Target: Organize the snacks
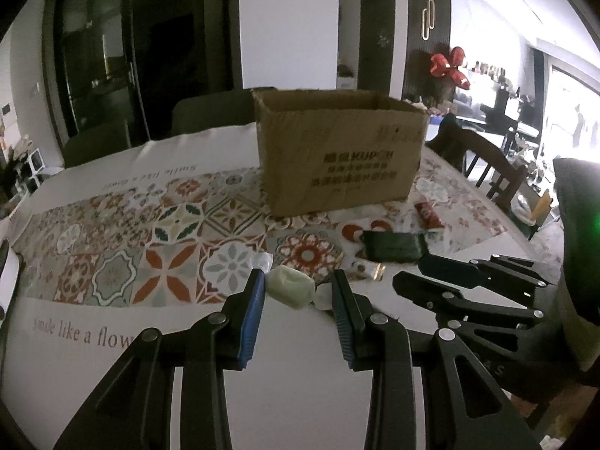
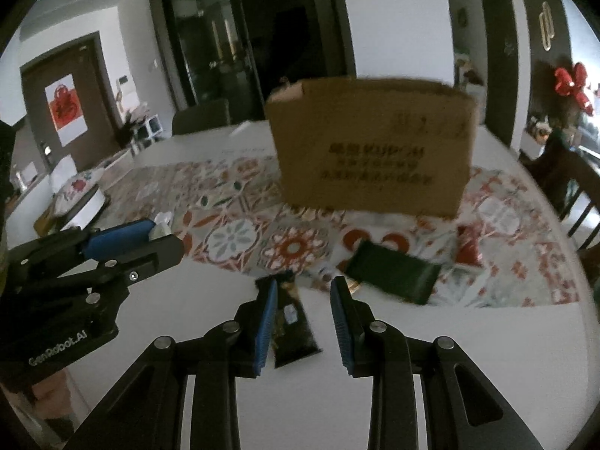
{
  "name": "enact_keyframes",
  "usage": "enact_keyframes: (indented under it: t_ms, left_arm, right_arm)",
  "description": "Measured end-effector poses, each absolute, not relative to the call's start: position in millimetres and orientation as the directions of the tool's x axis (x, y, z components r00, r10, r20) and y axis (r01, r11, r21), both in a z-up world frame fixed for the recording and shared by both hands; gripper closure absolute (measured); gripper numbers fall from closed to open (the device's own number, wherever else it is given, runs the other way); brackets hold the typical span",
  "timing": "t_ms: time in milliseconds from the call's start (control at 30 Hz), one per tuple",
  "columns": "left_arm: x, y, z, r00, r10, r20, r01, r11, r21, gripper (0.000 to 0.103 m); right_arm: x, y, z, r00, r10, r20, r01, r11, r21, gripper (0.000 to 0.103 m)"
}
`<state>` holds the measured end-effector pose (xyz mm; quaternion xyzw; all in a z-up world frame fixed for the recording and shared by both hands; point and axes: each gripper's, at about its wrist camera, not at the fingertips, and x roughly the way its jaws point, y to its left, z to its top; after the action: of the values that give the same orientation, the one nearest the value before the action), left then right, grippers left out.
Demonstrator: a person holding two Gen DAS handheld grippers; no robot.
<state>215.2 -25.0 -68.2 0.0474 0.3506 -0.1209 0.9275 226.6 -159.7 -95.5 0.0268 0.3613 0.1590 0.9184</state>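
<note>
Tongs on the left [image 1: 298, 292] sit low over the desk [image 1: 292, 341], jaws spread wide w/ blue ribbed pads; a pale green wrapped candy [image 1: 290, 291] lies between the tips, touching or just beside the left pad, not squeezed. Right tongs [image 2: 303, 296] also low & level, jaws apart about the same, holding nothing; a dark glossy snack bar [image 2: 290, 322] lies flat between them, closer to the left pad, maybe touching, can't tell. Both point toward a plain brown cardboard box [image 1: 337, 150], open-topped, dark print on its front, standing on a tile-pattern cloth [image 1: 168, 240] in reds, greens & greys. Near the box's front: a dark green flat packet [image 1: 393, 247], shiny, rectangular, and a small red packet [image 1: 427, 213] just beyond it to the right. A small brown-and-white wrapper [image 1: 369, 270] lies by the green packet's near edge. Bare part of the desk is smooth white w/ script lettering. Right-wrist view is blurred, so fine detail there is lost.
</note>
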Motion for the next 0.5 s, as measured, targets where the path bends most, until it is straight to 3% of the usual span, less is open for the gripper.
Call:
enact_keyframes:
  t_ms: [67,200,333,500]
  left_arm:
    - [216,-23,-74,0.714,-0.188,-0.674,0.253,0.968,-0.002,0.068]
    - [218,-19,-88,0.690,-0.184,-0.700,0.244,0.970,-0.015,0.068]
    - [220,-15,-97,0.675,-0.180,-0.715,0.236,0.971,-0.022,0.068]
    - [225,-8,-108,0.652,-0.178,-0.737,0.219,0.975,-0.042,0.068]
  right_arm:
    - [232,-156,-104,0.656,0.326,-0.681,-0.281,0.943,0.180,0.064]
    - [242,-148,-119,0.596,0.345,-0.725,-0.304,0.933,0.194,0.062]
    - [250,-139,-131,0.543,0.357,-0.760,-0.326,0.924,0.200,0.054]
    - [258,-126,-142,0.518,0.324,-0.792,-0.353,0.924,0.147,0.054]
